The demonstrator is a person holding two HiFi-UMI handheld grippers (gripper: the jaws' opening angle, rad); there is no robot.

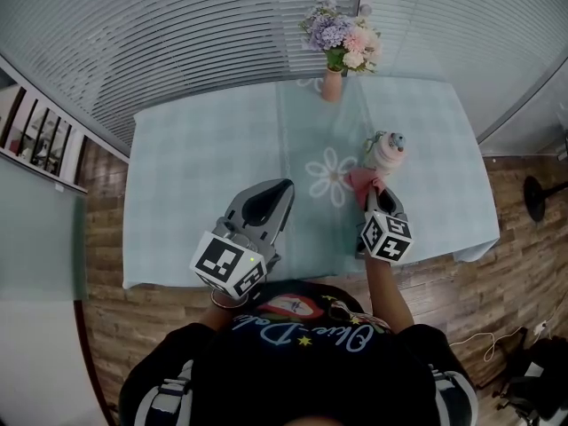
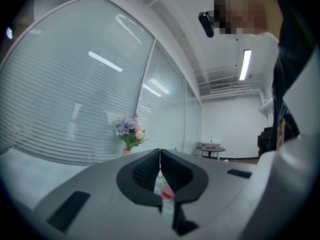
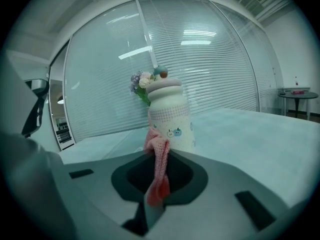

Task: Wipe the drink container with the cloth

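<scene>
Drink container (image 1: 388, 152) stands upright at the right of the table (image 1: 182, 189), pink cloth (image 1: 363, 182) pressed against its near side. The right gripper view alone shows the right gripper (image 3: 158, 151) jaws pinched on the cloth. Left gripper (image 2: 160, 168): jaws together, empty, well apart from the container.

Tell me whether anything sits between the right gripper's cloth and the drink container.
Nothing visible does. The right gripper is shut on the pink cloth, whose front end appears to touch the drink container at its lower side.

Left gripper (image 2: 160, 155), jaws together, flowers (image 2: 130, 133) beyond.
</scene>
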